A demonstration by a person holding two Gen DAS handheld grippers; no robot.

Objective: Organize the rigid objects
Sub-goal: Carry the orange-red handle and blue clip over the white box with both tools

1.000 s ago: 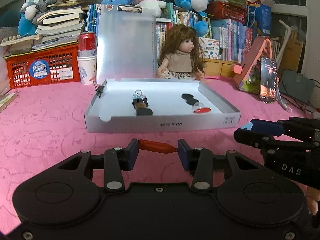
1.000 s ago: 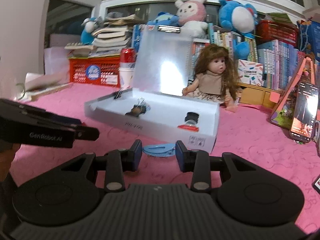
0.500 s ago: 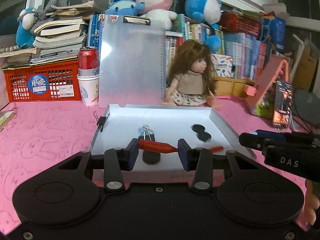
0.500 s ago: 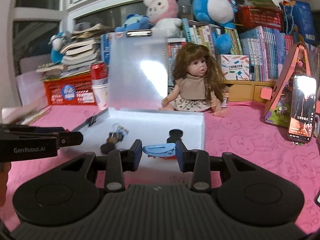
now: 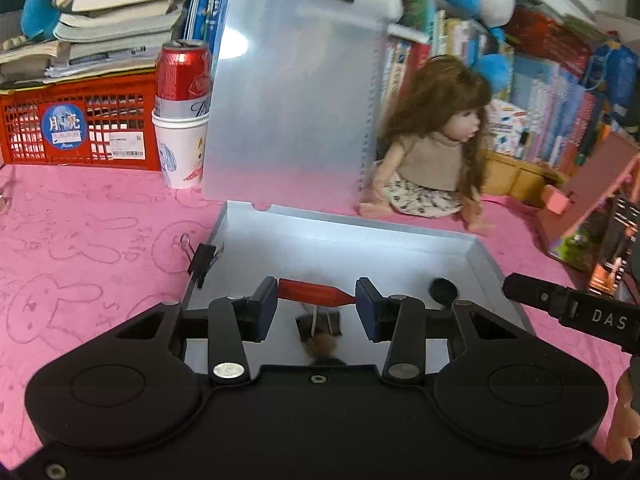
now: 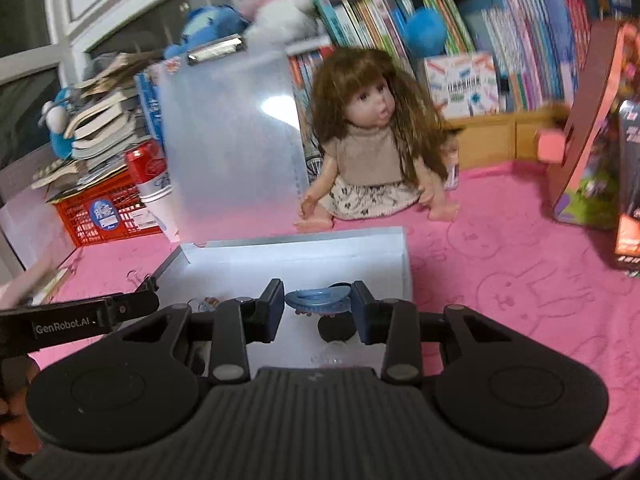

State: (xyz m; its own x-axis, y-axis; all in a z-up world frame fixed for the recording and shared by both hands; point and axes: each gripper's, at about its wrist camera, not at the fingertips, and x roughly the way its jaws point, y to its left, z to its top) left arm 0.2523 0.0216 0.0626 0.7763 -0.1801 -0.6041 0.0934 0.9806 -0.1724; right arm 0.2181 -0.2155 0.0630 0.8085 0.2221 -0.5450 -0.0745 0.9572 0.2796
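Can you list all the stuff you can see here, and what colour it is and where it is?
tray: one, white, middle of the pink cloth.
pink cloth: one, covers the table.
clipboard: one, frosted clear, upright behind the tray.
doll: one, brown hair, sitting right of the clipboard.
can: one, red, standing in a white cup.
crate: one, red, far left.
binder clip: one, black, on the tray's left wall.
red piece: one, in the left hand-held gripper.
blue piece: one, in the right hand-held gripper.
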